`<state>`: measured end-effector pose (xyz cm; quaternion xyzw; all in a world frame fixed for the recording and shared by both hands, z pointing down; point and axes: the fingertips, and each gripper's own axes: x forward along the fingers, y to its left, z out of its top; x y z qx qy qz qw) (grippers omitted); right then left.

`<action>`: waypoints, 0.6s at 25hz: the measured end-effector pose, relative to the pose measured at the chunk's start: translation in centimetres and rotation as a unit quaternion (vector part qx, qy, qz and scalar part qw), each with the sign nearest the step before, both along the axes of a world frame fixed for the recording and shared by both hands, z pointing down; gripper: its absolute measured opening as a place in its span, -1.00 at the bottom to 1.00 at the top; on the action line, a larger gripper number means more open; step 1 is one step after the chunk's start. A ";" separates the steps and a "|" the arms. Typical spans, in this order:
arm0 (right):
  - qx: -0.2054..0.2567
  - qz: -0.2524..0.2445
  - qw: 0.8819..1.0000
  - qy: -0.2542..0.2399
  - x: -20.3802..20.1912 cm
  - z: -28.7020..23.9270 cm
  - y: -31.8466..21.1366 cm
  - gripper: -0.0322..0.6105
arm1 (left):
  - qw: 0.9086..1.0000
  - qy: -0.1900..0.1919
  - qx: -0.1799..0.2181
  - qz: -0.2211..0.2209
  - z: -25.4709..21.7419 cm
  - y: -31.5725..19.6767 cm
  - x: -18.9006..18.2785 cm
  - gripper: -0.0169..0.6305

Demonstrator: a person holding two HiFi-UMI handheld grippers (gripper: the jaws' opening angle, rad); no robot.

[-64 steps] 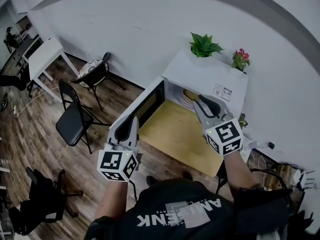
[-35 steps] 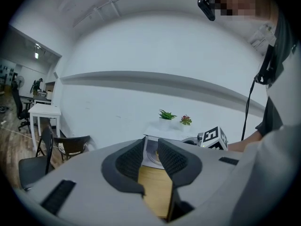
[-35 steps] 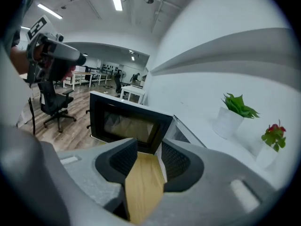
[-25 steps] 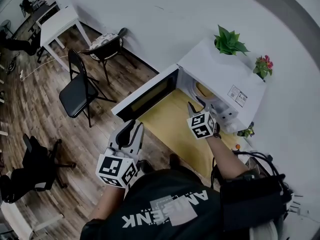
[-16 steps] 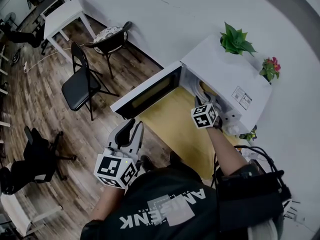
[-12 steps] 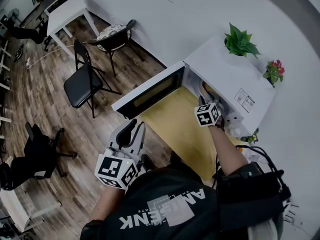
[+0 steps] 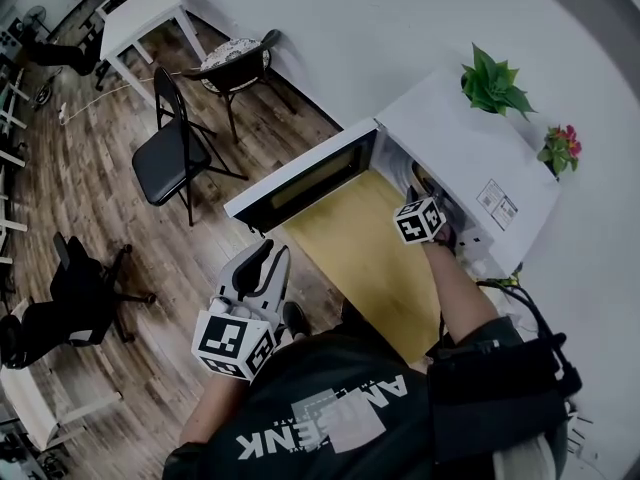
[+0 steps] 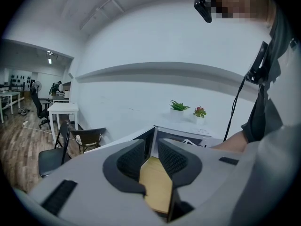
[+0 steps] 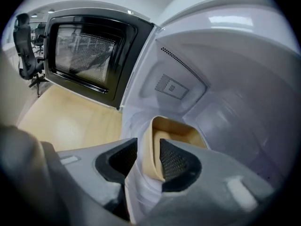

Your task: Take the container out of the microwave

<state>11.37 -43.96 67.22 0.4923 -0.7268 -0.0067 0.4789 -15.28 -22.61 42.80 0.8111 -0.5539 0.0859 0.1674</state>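
The white microwave [image 7: 480, 158] stands on the wooden table [image 7: 350, 253] with its door [image 7: 300, 183] swung open to the left. Inside it sits a tan container [image 9: 176, 131]. My right gripper [image 9: 149, 157] reaches into the cavity, its jaws closed across the container's near wall, one pad inside and one outside. In the head view only its marker cube and wrist show at the microwave mouth [image 7: 430, 200]. My left gripper [image 7: 262, 255] hangs low, off the table's front left corner; its jaws stand a narrow gap apart [image 8: 150, 149] with nothing between them.
Two potted plants [image 7: 492, 80] [image 7: 562, 148] stand on top of the microwave. Left of the table are a black folding chair [image 7: 170, 158], a cushioned chair [image 7: 235, 53], a white table [image 7: 150, 13] and an office chair [image 7: 80, 298] on the wood floor.
My right gripper has moved from in front of the open microwave into its cavity, to the container. The left gripper has stayed low at the left.
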 end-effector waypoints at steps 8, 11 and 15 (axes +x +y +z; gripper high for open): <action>-0.004 -0.016 0.999 0.032 0.3 0.2 -0.4 -0.64 | 1.000 0.000 -0.005 -0.010 0.1 0.6 -0.8 -0.67; -0.006 -0.022 0.999 0.034 0.3 0.2 -0.5 -0.73 | 1.000 -0.002 -0.006 -0.011 0.3 0.6 -1.0 -0.67; -0.017 -0.018 1.000 0.019 0.1 0.1 -0.2 -0.77 | 1.000 -0.003 -0.001 -0.013 -0.1 0.5 -1.7 -0.67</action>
